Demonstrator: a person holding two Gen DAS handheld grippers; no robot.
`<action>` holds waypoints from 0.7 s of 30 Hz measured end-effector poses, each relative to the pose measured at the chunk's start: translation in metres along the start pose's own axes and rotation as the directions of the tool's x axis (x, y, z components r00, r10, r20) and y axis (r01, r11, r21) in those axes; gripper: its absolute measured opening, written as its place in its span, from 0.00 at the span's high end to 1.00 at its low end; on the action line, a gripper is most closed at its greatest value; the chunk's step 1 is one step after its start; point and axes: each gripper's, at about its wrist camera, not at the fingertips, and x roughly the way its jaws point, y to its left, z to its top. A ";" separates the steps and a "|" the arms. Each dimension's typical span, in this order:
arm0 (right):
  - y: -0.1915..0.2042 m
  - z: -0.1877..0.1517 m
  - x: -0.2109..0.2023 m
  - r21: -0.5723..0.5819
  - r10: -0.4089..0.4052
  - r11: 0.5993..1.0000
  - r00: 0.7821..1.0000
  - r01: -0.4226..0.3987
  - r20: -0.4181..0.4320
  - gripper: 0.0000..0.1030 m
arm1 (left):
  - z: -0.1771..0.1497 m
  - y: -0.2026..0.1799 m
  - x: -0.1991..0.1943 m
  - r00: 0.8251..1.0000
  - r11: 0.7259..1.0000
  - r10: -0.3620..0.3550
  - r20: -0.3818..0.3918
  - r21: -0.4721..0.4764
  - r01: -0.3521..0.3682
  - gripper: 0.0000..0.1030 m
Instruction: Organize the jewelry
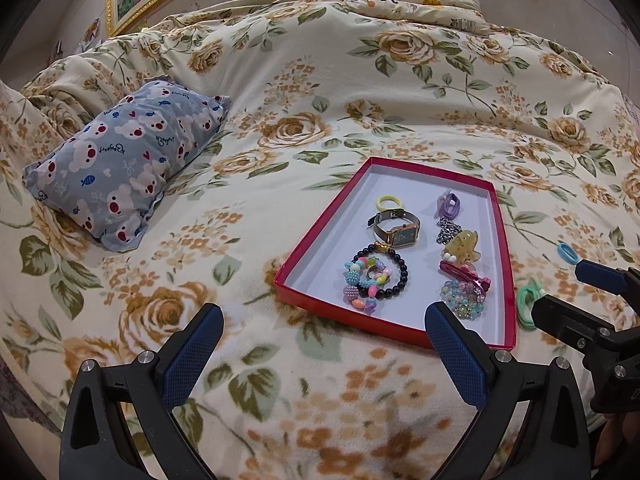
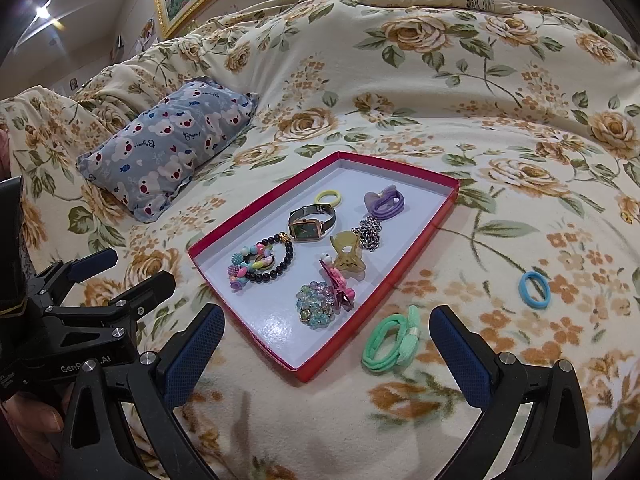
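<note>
Left wrist view: left tongs (image 1: 324, 344) spread wide, holding nothing, hovering over the bed (image 1: 280, 80) just short of the red tray (image 1: 505, 264). Inside the tray already: yellow ring (image 1: 387, 201), watch (image 1: 398, 233), bead bracelets (image 1: 374, 278), purple tie (image 1: 450, 204), chain (image 1: 446, 232), claw clip (image 1: 464, 246). Right tongs (image 1: 560, 288) at the edge, spread, beside the green tie (image 1: 526, 306).

Right wrist view: right tongs (image 2: 326, 350) spread and empty, green tie (image 2: 394, 342) lying on the bed between the fingers' line, just outside the tray (image 2: 424, 240). Blue tie (image 2: 534, 290) farther right, well apart from the tray. Mostly done by the look of it; two ties left to bring in.
</note>
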 end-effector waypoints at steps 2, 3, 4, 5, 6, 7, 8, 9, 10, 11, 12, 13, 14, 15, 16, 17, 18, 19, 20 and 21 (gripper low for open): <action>0.000 0.000 0.000 0.000 0.000 1.000 1.000 0.000 0.000 0.00 | 0.000 0.000 0.000 1.000 1.000 0.000 0.001 0.001 0.000 0.01; 0.000 0.000 0.000 0.000 0.000 1.000 1.000 0.000 0.000 0.00 | 0.000 0.000 0.000 1.000 1.000 0.001 0.001 0.002 -0.001 0.01; 0.000 0.000 0.000 0.000 -0.001 1.000 1.000 0.001 0.000 0.00 | 0.000 0.000 0.000 1.000 1.000 0.001 0.001 0.001 -0.001 0.01; 0.000 0.000 0.000 0.000 0.000 1.000 1.000 0.000 0.000 0.00 | 0.000 0.001 0.000 1.000 1.000 0.000 0.002 0.000 0.000 0.01; 0.000 0.000 0.000 0.000 0.000 1.000 1.000 0.000 0.000 0.00 | 0.000 0.001 0.001 1.000 1.000 -0.001 0.001 0.000 0.001 0.01; 0.000 0.000 0.000 0.000 -0.001 1.000 1.000 0.001 0.000 0.00 | 0.000 0.001 0.000 1.000 1.000 0.001 0.001 0.001 -0.001 0.01; 0.000 0.000 0.000 0.000 0.000 1.000 1.000 0.000 0.000 0.00 | 0.000 0.001 0.000 1.000 1.000 0.001 0.002 0.001 -0.001 0.01; 0.000 0.000 0.000 -0.001 0.000 1.000 1.000 0.000 0.000 0.00 | 0.000 0.001 0.000 1.000 1.000 0.000 0.001 0.001 0.000 0.01; 0.000 0.000 0.000 -0.001 -0.001 1.000 1.000 0.001 0.000 0.00 | 0.000 0.001 0.000 1.000 1.000 0.001 0.001 0.000 -0.001 0.01; 0.000 0.000 0.000 0.000 -0.001 1.000 1.000 0.001 0.001 0.00 | 0.000 0.001 0.000 1.000 1.000 0.002 0.001 0.000 -0.002 0.01; 0.000 0.000 0.000 0.000 0.000 1.000 1.000 0.000 0.001 0.00 | 0.000 0.001 0.000 1.000 1.000 0.001 0.002 -0.001 -0.001 0.01; 0.000 0.000 0.000 0.000 0.000 1.000 1.000 0.000 0.000 0.00 | 0.000 0.001 0.000 1.000 1.000 0.002 0.002 0.000 -0.002 0.01; 0.000 0.000 0.000 0.000 -0.001 1.000 1.000 0.001 0.000 0.00 | 0.000 0.001 0.000 1.000 1.000 0.003 0.002 0.000 -0.003 0.01; 0.000 0.000 0.000 0.000 -0.001 1.000 1.000 0.001 0.000 0.00 | 0.001 0.001 0.000 1.000 1.000 0.003 0.001 -0.001 -0.003 0.01; 0.000 0.000 0.000 0.000 0.000 1.000 1.000 0.000 0.001 0.00 | 0.001 0.001 0.000 1.000 1.000 0.002 0.001 -0.001 -0.002 0.01; 0.000 0.000 0.000 0.001 0.000 1.000 1.000 0.000 0.002 0.00 | 0.001 0.001 0.000 1.000 1.000 0.002 0.002 0.000 -0.002 0.01; 0.000 0.001 0.000 0.001 0.001 1.000 1.000 -0.001 0.001 0.00 | 0.001 0.001 0.000 1.000 1.000 0.003 0.002 0.000 -0.003 0.01; 0.000 0.001 0.000 0.000 0.000 1.000 1.000 0.000 0.001 0.00 | 0.001 0.001 0.000 1.000 1.000 0.003 0.002 0.000 -0.003 0.01; 0.000 0.001 0.000 0.000 0.000 1.000 1.000 0.000 0.002 0.00 | 0.001 0.001 0.000 1.000 1.000 0.002 0.002 0.001 -0.002 0.01; 0.000 0.001 0.000 0.000 0.000 1.000 1.000 0.000 0.002 0.00 | 0.002 0.001 -0.001 1.000 1.000 0.003 0.002 0.001 -0.003 0.01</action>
